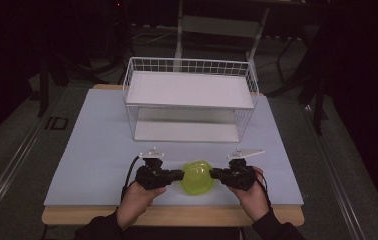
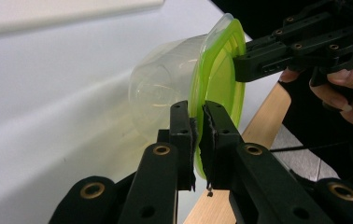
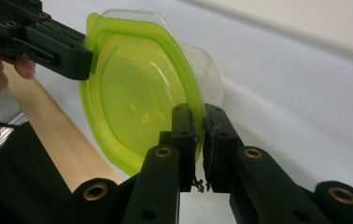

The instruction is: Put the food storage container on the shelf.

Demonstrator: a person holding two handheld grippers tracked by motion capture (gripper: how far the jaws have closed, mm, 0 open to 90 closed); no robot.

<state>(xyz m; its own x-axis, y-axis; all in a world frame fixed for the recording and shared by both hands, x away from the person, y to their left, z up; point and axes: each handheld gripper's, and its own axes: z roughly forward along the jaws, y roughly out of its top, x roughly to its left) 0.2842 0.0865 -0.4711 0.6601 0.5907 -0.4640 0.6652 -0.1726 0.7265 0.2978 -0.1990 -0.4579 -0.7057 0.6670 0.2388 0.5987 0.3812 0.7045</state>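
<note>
Two grippers are clamping one container (image 1: 197, 177), one on each side of its rim. Left gripper (image 2: 198, 133) is pinching the green lid (image 2: 216, 79) edge with jaws closed on it; right gripper (image 3: 199, 133) is doing the same on the opposite edge, jaws closed on the lid rim.

Container is sitting at the near edge of the table (image 1: 97, 150), between both hands, well short of the wire rack (image 1: 189, 97) behind it. From the gripper views it is looking tilted, lid facing the person's side, clear tub (image 2: 165, 88) pointing away toward the rack. Can't tell whether it is resting on the table or lifted off it.

Handling, my read: light, thin plastic, looking empty. Lid rim is flexing easily and is slick, so a narrow pinch could be slipping or peeling the lid off the tub. Safest hold is the rim where lid and tub overlap, both sides at once, as now. Uneven pull between hands is risking popping the lid.

Looks: translucent lime-green lid with rounded corners and a raised border, small tab at one corner; tub is clear, round-bottomed, slightly cloudy, nothing visible inside.
</note>
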